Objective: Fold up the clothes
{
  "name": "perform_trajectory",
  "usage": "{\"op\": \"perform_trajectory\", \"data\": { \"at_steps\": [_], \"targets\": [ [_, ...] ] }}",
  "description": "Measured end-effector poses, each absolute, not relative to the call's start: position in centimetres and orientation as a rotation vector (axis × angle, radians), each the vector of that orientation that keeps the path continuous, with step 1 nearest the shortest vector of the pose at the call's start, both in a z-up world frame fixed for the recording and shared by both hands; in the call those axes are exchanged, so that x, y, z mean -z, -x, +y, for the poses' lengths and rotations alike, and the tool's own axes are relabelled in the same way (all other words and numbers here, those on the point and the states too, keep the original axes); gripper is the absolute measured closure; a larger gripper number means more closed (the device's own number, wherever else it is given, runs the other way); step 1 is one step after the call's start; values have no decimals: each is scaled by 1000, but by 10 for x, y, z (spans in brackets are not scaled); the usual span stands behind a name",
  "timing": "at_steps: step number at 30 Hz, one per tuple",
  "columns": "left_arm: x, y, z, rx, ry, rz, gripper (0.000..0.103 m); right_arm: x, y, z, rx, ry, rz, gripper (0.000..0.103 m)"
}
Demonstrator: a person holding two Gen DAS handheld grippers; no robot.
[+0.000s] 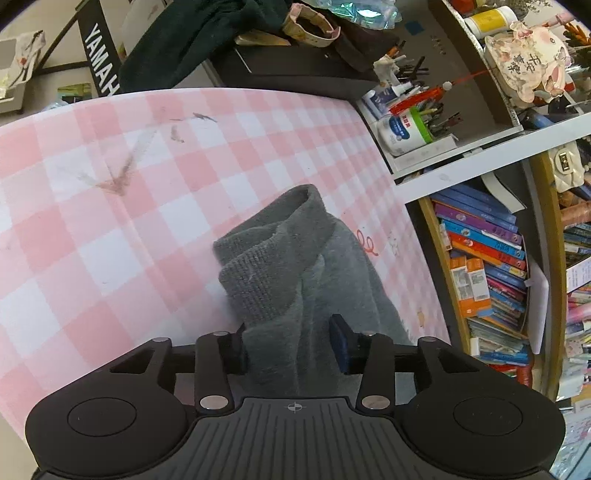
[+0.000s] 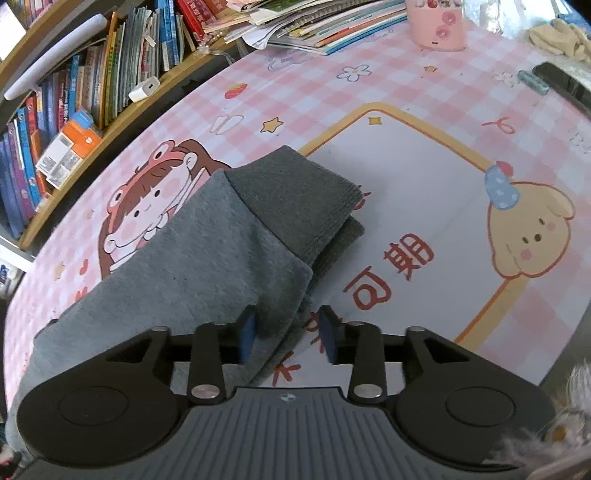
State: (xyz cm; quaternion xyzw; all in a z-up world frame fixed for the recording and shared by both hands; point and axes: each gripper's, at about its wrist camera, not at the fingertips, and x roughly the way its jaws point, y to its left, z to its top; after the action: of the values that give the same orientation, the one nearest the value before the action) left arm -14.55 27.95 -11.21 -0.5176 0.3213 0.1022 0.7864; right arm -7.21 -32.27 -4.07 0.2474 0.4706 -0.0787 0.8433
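Observation:
A grey garment [image 1: 280, 258] lies folded in layers on the pink checked tablecloth [image 1: 110, 221], its ribbed end pointing away from me. My left gripper [image 1: 291, 343] is open just above it, with the cloth running between the fingers and a blue pad [image 1: 340, 343] clear of the fabric. In the right wrist view the same garment [image 2: 207, 251] shows two stacked ribbed cuffs [image 2: 295, 199] on the cartoon-printed cloth [image 2: 406, 184]. My right gripper [image 2: 286, 332] is open over the garment's near right edge. Bare table shows beside its right pad [image 2: 328, 336].
A bookshelf [image 1: 487, 266] full of books stands along the table's right side, also the bookshelf [image 2: 74, 92] at upper left. Piled books [image 2: 314, 26] and a pink cup [image 2: 439, 26] sit at the far edge. A dark garment [image 1: 184, 40] and pen holders [image 1: 413, 125] lie beyond.

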Motion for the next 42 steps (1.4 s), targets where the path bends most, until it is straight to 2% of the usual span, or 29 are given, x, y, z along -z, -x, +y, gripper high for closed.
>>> {"op": "perform_trajectory", "data": {
  "at_steps": [3,8,13,23,37,42],
  "targets": [
    [114,149,280,-214,1128,681,61,33,78,-316,185,-477,998,59],
    [115,150,280,-201,1127,666,60,19,87,-286,108,-347,977,56],
    [115,152,281,-176,1113,666,60,9,89,-245,-9,-161,937,45],
    [120,156,286,-122,1131,652,57,23,90,-111,-424,287,871,33],
    [124,160,289,-82,1144,623,57,29,89,5,-589,451,759,30],
    [125,161,288,-88,1166,614,57,47,104,15,-577,529,811,31]
  ]
}}
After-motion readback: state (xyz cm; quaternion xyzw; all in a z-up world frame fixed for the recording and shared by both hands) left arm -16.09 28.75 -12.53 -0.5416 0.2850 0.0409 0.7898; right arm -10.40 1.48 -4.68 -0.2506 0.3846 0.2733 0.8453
